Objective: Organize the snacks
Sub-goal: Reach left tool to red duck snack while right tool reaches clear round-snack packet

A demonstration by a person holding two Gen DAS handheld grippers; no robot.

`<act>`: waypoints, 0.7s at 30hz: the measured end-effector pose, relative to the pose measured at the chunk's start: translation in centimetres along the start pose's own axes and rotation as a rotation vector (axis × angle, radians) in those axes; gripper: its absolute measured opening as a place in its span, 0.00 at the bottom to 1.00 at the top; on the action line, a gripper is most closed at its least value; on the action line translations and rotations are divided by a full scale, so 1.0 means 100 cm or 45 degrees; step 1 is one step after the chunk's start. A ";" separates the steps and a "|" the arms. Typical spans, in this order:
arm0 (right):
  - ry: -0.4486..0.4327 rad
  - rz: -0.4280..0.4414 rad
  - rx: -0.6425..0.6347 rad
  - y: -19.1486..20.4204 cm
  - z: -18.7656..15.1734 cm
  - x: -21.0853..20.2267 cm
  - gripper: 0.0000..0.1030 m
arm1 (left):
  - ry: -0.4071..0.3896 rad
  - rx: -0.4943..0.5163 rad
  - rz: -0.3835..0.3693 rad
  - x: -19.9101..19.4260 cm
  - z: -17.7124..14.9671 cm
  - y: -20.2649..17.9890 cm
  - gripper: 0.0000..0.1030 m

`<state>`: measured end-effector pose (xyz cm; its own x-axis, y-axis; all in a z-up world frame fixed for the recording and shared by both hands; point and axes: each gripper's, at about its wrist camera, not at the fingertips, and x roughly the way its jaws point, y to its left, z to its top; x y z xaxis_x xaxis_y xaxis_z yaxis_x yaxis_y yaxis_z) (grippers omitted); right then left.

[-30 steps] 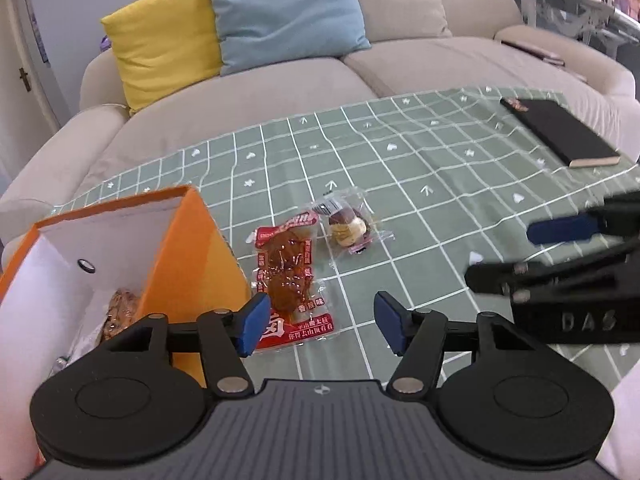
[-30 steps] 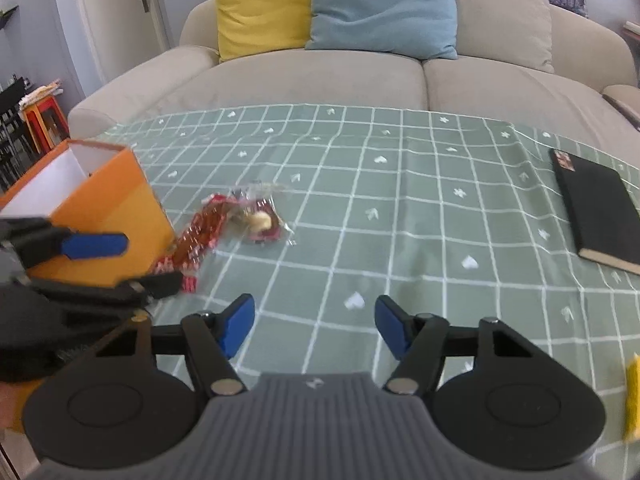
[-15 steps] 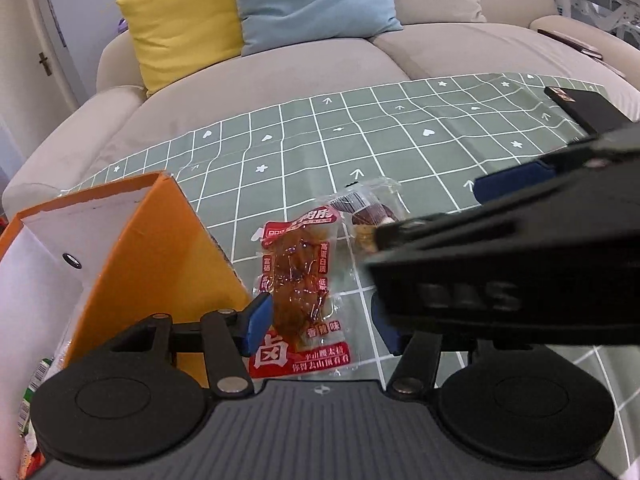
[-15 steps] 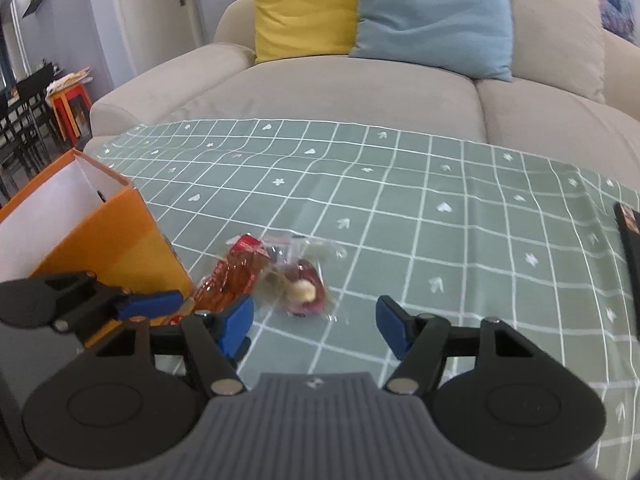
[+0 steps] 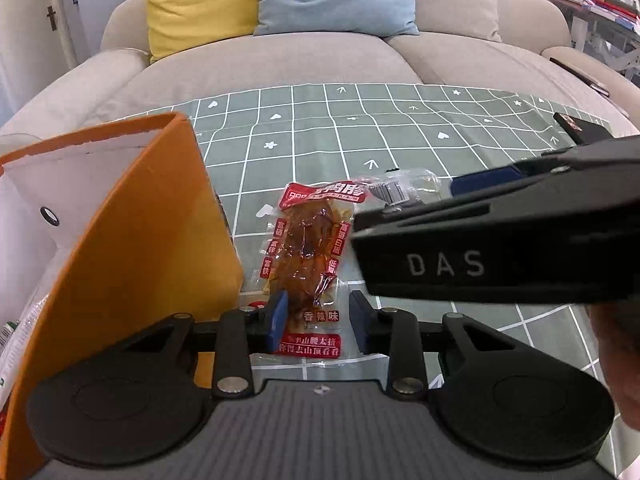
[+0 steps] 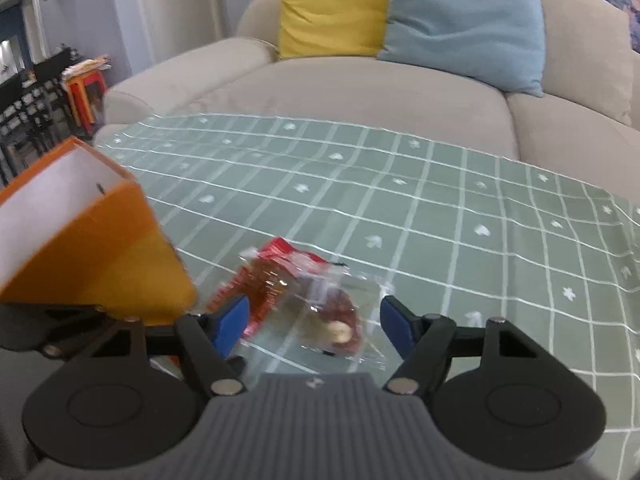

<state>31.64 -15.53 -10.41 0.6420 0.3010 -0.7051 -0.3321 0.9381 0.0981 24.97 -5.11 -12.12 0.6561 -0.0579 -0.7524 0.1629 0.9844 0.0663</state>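
Observation:
A red packet of brown meat snack (image 5: 310, 252) lies on the green checked tablecloth beside an orange box (image 5: 132, 220). My left gripper (image 5: 318, 320) is open, its blue pads either side of the packet's near end. A clear packet with a round snack (image 6: 340, 320) lies just right of the red packet (image 6: 276, 272). My right gripper (image 6: 314, 322) is open around the clear packet. In the left wrist view the right gripper's black body (image 5: 500, 248) covers most of the clear packet (image 5: 400, 188).
The orange box (image 6: 80, 240) stands open at the left with snack packs inside. A black notebook (image 5: 580, 128) lies at the far right. A beige sofa with yellow (image 5: 200, 0) and blue cushions runs behind the table.
Both grippers have moved forward and down toward the two packets. The left jaws have narrowed around the red packet. The right gripper has swung left over the clear packet.

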 end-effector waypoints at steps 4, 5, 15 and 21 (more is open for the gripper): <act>0.044 -0.034 0.025 -0.003 0.000 0.010 0.48 | 0.019 -0.036 -0.015 -0.002 0.001 0.002 0.35; 0.058 -0.040 0.021 -0.003 0.000 0.013 0.43 | 0.025 -0.033 -0.020 -0.002 0.002 0.003 0.34; 0.093 -0.081 0.044 -0.009 -0.016 -0.003 0.28 | 0.059 -0.026 -0.055 -0.008 -0.003 0.003 0.33; 0.108 -0.116 0.082 -0.012 -0.041 -0.037 0.28 | 0.067 -0.017 -0.104 -0.026 -0.020 -0.002 0.29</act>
<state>26.81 -18.44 -10.81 0.6057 0.2010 -0.7699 -0.2282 0.9708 0.0739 21.77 -4.81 -11.44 0.6013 -0.1297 -0.7885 0.2044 0.9789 -0.0051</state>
